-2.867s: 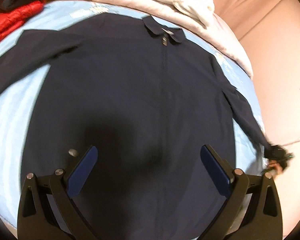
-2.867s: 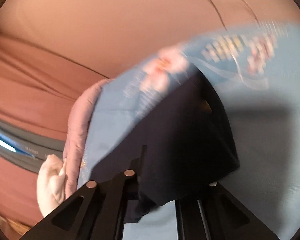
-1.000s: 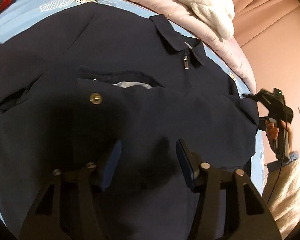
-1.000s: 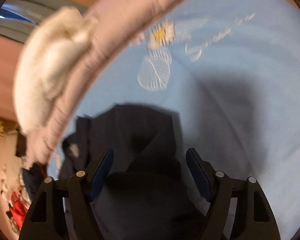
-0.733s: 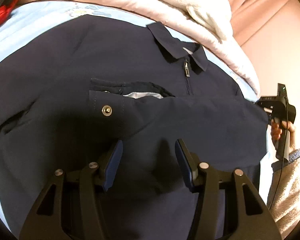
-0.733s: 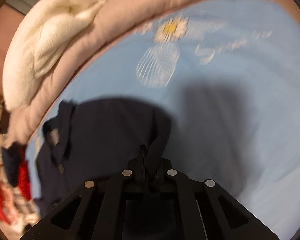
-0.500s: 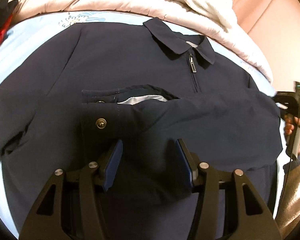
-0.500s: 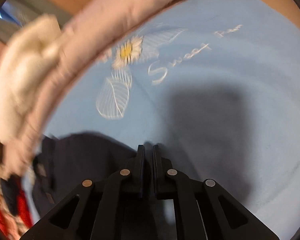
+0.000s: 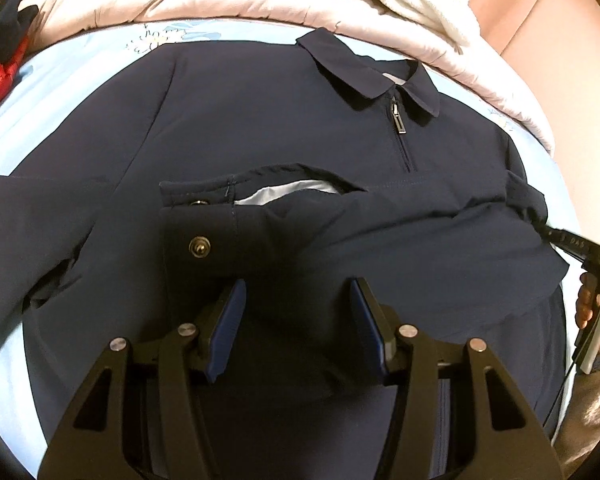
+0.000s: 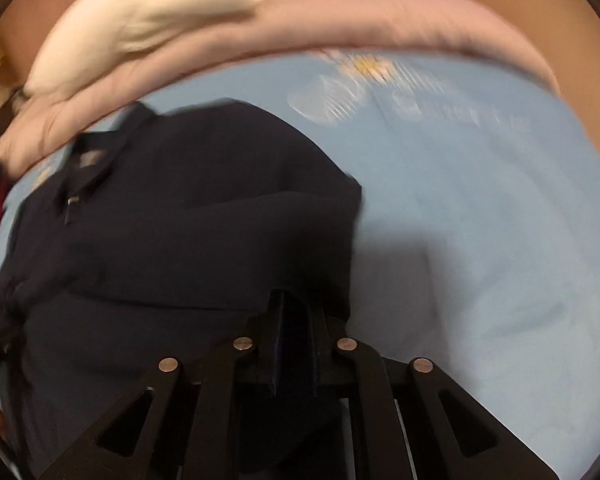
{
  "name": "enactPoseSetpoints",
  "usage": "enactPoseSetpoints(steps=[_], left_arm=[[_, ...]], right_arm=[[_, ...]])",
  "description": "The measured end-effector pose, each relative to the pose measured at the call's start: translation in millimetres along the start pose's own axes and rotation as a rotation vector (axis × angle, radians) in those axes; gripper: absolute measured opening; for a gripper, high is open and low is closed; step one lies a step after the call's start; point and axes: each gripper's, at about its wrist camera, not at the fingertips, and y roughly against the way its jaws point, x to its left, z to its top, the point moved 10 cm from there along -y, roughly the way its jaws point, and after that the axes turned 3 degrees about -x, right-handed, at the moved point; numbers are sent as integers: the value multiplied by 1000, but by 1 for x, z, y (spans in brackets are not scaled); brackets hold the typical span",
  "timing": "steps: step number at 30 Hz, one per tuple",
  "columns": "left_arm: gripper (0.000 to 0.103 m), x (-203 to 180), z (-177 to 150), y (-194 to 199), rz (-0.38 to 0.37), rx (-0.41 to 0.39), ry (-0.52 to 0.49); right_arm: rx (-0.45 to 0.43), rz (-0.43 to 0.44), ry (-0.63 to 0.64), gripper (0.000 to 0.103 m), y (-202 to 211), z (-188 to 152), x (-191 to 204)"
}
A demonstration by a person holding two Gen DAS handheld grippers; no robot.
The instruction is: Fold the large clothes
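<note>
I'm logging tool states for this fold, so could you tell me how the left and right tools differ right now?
The left tool is open, its blue pads spread above the navy jacket and gripping nothing; the right tool is shut on the jacket's fabric. The left one hangs over the folded-in sleeve, the right one sits at the jacket's edge beside the blue sheet. Both are black.

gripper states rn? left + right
Left gripper: open, holding nothing, over the folded sleeve.
Right gripper: closed on the navy jacket at its edge.
</note>
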Motion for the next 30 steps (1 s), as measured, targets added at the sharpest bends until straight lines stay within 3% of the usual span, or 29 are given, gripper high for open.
enactPoseSetpoints(steps=[2, 4, 5, 6, 8, 9, 10, 14, 18, 23, 30], left_arm=[[57, 5, -2, 11, 6, 11, 29], [60, 11, -7, 32, -13, -9, 45], [64, 14, -10, 45, -39, -32, 54], [71, 19, -14, 55, -52, -49, 66], [77, 39, -29, 78, -59, -89, 118], [77, 49, -37, 87, -60, -95, 143], [77, 60, -46, 95, -58, -101, 171], [77, 119, -90, 135, -31, -134, 317], [84, 185, -126, 173, -74, -188, 559], [90, 271, -166, 206, -125, -305, 886], [90, 340, -182, 216, -189, -463, 1184]], right_arm=[[-38, -9, -52, 4, 9, 10, -3], [-79, -72, -37, 6, 25, 15, -1], [-112, -73, -9, 6, 37, 16, 5], [-153, -16, 36, 8, 52, 16, 24], [-188, 94, 80, 24, 68, 5, 52], [-192, 113, 91, 40, 70, 1, 56], [-184, 119, 114, 46, 66, -7, 63], [-55, 9, 187, 46, 11, -37, 62], [-74, -44, 164, 46, 6, -23, 68], [-180, 143, 63, 55, 58, -17, 102], [-211, 318, 110, 57, 87, -40, 156]])
